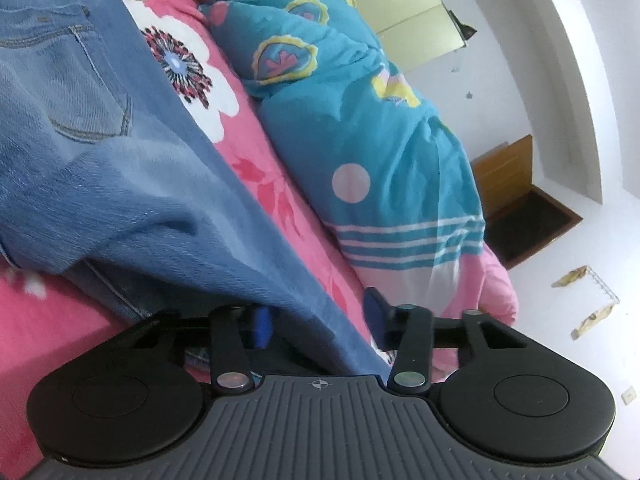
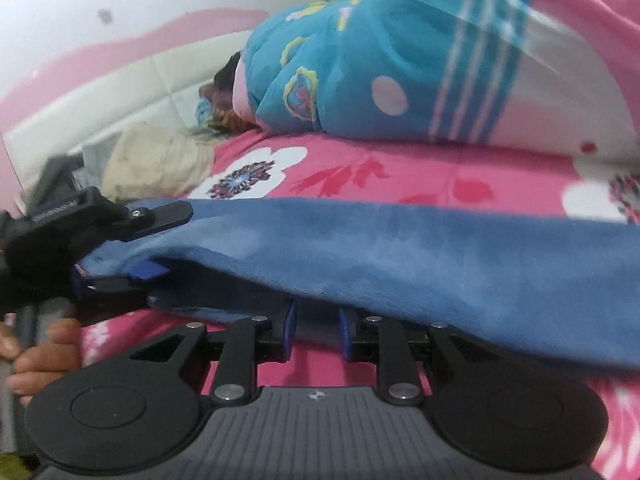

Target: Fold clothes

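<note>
The pair of faded blue denim jeans [image 1: 60, 80] is lying on the pink flower-print bedsheet [image 1: 256, 152], w/ one leg being lifted off the bed, its pale fuzzy inside facing out. The left claw [image 1: 316, 320] is standing fairly wide, and the leg fabric is draping down btwn its blue pads [image 1: 262, 326]; can't tell if it's actually nipping the cloth. The right claw [image 2: 316, 330] is sitting narrower, its pads close beside a fold of the same leg that's sagging over it from above. Whether it's pinching denim or just tucked under it isn't clear either.

Seems to be the carry-over part of the fold, imo. To do it well: both claws ought to be biting the leg edge firmly at matching height, keeping the span btwn them taut so the leg is landing flat on the seat and pocket [image 1: 96, 96] ahead-left of the left claw, edges lined up.

Denim is looking heavy and stiff-ish, thick seams, brushed nap inside, so it's prob sagging in the middle. The rumpled teal floral quilt [image 1: 360, 120] is bunching ahead-right of the left claw, soft and puffy; best kept out of the fold.
</note>
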`<state>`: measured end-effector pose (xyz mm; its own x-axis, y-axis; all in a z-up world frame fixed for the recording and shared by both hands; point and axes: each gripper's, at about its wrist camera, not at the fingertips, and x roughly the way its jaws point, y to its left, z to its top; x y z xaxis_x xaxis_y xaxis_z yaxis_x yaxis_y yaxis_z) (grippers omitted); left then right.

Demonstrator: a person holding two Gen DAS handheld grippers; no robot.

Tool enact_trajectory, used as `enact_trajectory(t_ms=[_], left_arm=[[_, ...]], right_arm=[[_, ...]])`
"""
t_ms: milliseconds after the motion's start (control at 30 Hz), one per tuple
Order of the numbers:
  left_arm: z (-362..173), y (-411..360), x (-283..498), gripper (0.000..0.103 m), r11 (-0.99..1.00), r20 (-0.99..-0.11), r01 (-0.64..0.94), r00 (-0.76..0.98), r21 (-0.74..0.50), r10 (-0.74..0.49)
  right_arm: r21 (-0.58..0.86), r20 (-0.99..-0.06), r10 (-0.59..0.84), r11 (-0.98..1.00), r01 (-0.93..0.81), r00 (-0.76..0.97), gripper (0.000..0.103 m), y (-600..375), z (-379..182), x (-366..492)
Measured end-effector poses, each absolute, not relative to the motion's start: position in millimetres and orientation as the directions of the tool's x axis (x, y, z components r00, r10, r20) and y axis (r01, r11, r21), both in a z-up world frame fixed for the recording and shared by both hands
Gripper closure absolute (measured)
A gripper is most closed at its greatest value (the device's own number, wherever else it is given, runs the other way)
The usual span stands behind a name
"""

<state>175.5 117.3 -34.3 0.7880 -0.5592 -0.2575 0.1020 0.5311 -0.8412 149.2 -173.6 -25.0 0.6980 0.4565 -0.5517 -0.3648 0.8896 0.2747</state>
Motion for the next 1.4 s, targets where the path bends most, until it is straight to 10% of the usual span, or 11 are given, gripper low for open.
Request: enact_trajectory(t_ms=[500, 1400], left_arm=[[-33.7, 118.8, 174.5, 0.078, 0.541, -0.256, 0.104, 0.796, -0.834, -0.548], [-36.2, 120.4, 174.3, 0.078, 0.552, -0.259, 0.098, 0.807, -0.828, -0.531]], right_arm=[[0.249, -0.706, 0.398, 0.914, -0.32, 0.587, 0.081, -154.5, -36.6, 152.2], [0.305, -0.632, 0.463, 0.886, -0.35, 0.622, 0.087, -145.5, -31.7, 154.5]])
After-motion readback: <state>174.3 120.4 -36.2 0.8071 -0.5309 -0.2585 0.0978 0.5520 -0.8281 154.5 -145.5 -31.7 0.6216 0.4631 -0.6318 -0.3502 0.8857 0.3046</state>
